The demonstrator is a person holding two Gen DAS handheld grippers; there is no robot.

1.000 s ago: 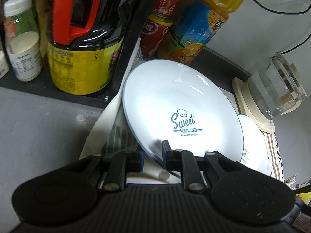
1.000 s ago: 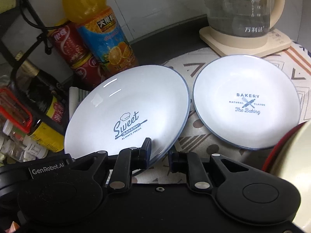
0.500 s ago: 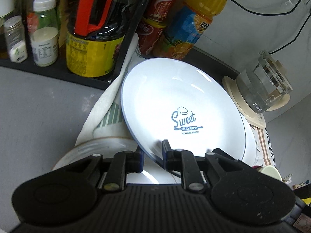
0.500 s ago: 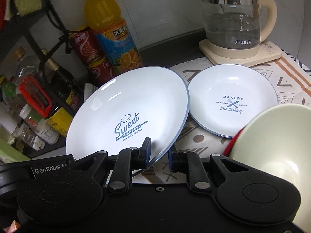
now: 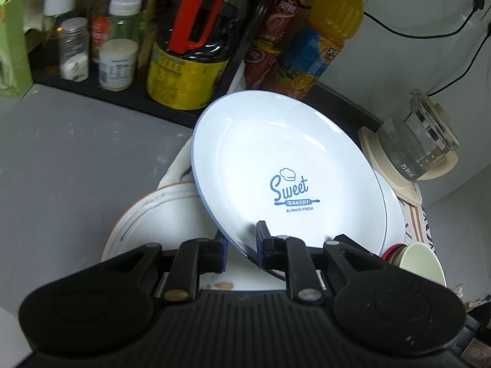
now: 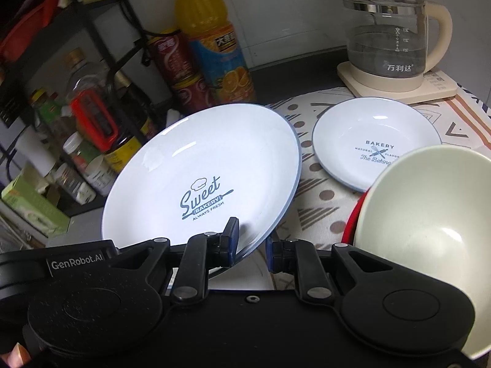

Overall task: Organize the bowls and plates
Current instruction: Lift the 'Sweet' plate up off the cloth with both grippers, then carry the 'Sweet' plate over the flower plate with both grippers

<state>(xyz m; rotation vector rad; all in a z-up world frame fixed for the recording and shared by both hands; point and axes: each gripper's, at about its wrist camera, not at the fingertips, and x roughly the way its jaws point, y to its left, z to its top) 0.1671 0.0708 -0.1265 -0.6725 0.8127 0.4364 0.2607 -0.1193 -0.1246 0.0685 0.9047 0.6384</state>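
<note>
The left gripper (image 5: 241, 247) had its fingers (image 5: 263, 245) clamped on the near rim of the large "Sweet Bakery" plate (image 5: 285, 165), and the right gripper (image 6: 251, 247) pinched that same rim, so the plate hung tilted above the table (image 5: 76, 159). Beneath it lay an orange-rimmed plate (image 5: 153, 217). Beside it sat a smaller plate (image 6: 374, 141) on the patterned cloth (image 6: 319, 190), with a cream bowl (image 6: 429, 224) near the right gripper.
</note>
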